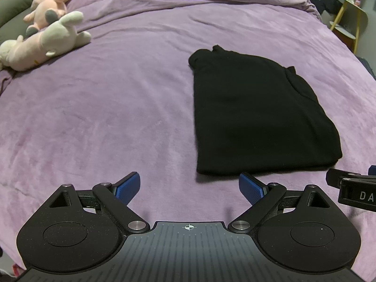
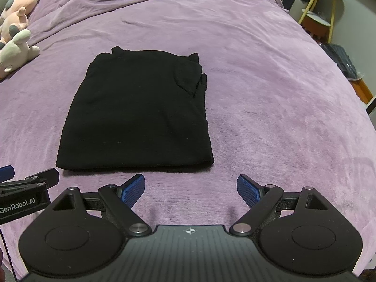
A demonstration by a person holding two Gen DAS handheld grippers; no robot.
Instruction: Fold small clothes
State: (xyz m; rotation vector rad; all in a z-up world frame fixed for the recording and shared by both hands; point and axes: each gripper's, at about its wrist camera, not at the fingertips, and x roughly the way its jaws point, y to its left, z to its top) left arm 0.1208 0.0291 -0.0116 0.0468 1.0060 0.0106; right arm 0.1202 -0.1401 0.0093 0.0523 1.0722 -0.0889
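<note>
A black garment (image 1: 258, 115) lies folded into a rough rectangle on the purple bedspread (image 1: 117, 117); in the right wrist view the same garment (image 2: 138, 112) sits ahead and to the left. My left gripper (image 1: 189, 188) hovers near its front left corner, jaws wide open with nothing between the blue pads. My right gripper (image 2: 190, 189) hangs just in front of the garment's near right corner, also open and empty. Each gripper shows at the edge of the other's view: the right one (image 1: 352, 185), the left one (image 2: 28, 185).
Pink and grey plush toys (image 1: 44, 30) lie at the bed's far left. The bedspread (image 2: 282, 94) bunches into folds at the far end. A yellow-legged side table (image 2: 322, 16) with dark clothes stands beyond the bed's right edge.
</note>
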